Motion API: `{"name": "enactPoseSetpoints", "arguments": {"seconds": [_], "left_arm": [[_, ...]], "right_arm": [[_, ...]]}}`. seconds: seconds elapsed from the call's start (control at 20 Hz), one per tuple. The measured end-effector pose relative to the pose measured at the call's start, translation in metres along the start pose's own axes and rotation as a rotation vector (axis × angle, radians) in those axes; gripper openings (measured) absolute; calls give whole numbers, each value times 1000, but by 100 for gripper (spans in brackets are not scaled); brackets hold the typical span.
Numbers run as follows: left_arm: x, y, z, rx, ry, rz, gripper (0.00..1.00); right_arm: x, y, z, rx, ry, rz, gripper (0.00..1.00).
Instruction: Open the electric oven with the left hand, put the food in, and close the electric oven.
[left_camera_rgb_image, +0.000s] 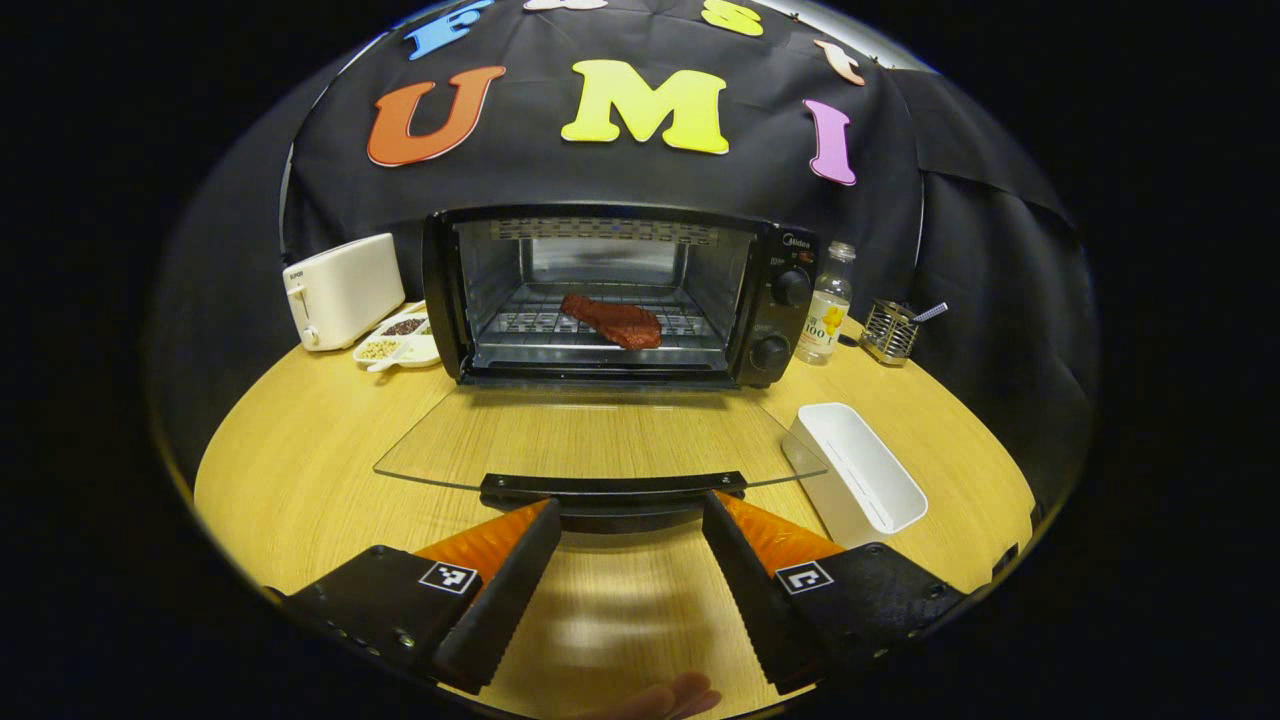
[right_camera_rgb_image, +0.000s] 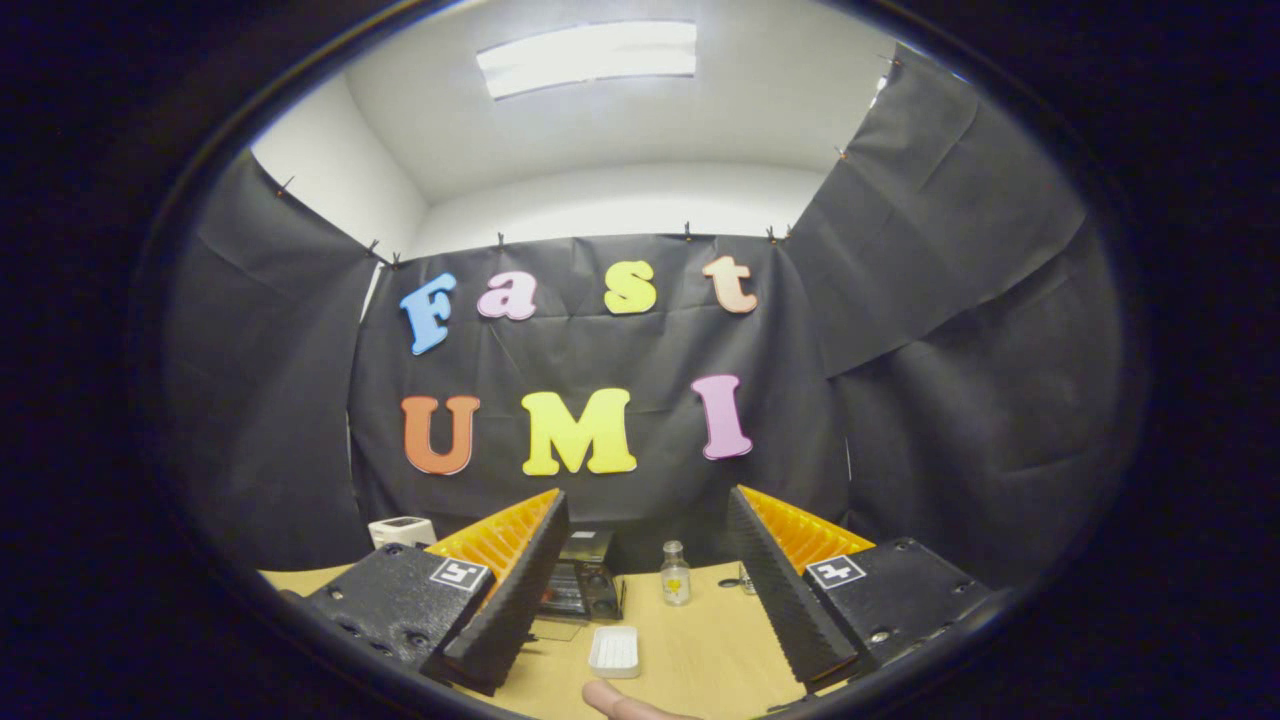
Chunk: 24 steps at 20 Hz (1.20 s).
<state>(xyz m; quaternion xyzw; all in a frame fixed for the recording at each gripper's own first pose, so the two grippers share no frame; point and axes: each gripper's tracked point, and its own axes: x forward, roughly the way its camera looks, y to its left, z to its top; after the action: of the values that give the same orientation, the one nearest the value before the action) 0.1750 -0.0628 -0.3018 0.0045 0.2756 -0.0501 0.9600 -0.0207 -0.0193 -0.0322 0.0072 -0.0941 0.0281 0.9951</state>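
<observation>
One electric oven (left_camera_rgb_image: 620, 295), black, is set at the far edge of the round wooden counter (left_camera_rgb_image: 300, 470); its glass door (left_camera_rgb_image: 600, 440) is folded down flat towards the near edge, and the door handle (left_camera_rgb_image: 612, 487) lies just beyond the tips of the left gripper (left_camera_rgb_image: 628, 520), whose jaws are spread apart with nothing between them. One piece of food (left_camera_rgb_image: 612, 320) (reddish-brown, meat-like) is seen lying on the wire rack (left_camera_rgb_image: 600, 330) inside the cavity.

Partly hidden: one divided snack dish (left_camera_rgb_image: 397, 340), tucked behind the oven's left corner. A fingertip is cut off at the bottom of each view.

Around the oven: one white toaster (left_camera_rgb_image: 343, 290) to its left; one small bottle (left_camera_rgb_image: 827, 305) and one wire holder (left_camera_rgb_image: 890, 330) to its right; one white rectangular tray (left_camera_rgb_image: 860, 475) beside the open door's right corner.

The right gripper (right_camera_rgb_image: 645, 575) is held high and well back, jaws wide apart and empty; between them the oven (right_camera_rgb_image: 585, 585), bottle (right_camera_rgb_image: 675, 578) and tray (right_camera_rgb_image: 614, 650) appear small and hard to make out.
</observation>
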Motion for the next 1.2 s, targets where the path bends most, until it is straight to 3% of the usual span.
{"name": "enactPoseSetpoints", "arguments": {"seconds": [0.05, 0.1, 0.25, 0.3, 0.35, 0.45, 0.75, 0.95, 1.2], "left_arm": [[-2, 0, 7, 9, -19, 7, 93], [-3, 2, 16, 27, -45, 19, 92], [-5, 4, 30, 34, -61, 23, 92], [-6, 4, 37, 31, -69, 22, 92], [-6, 4, 46, 31, -83, 21, 92], [-7, 6, 60, 35, -108, 25, 92], [-3, 8, 92, 55, -135, 33, 92], [0, 10, 105, 75, -142, 46, 92], [13, 18, 124, 54, -147, 49, 92]], "right_arm": [[-1, -1, 1, 8, -4, 0, 96], [-2, -1, 2, 19, -8, -1, 100], [-2, -6, -6, 31, 14, -8, 96], [0, -6, -7, 32, 17, -9, 100], [0, -7, -7, 34, 17, -8, 96], [0, -7, -7, 32, 18, -8, 100], [-1, -17, -12, 40, 27, -25, 100], [-3, -16, -13, 87, 40, 5, 100], [-4, -27, -11, 77, 30, -28, 100]]}}
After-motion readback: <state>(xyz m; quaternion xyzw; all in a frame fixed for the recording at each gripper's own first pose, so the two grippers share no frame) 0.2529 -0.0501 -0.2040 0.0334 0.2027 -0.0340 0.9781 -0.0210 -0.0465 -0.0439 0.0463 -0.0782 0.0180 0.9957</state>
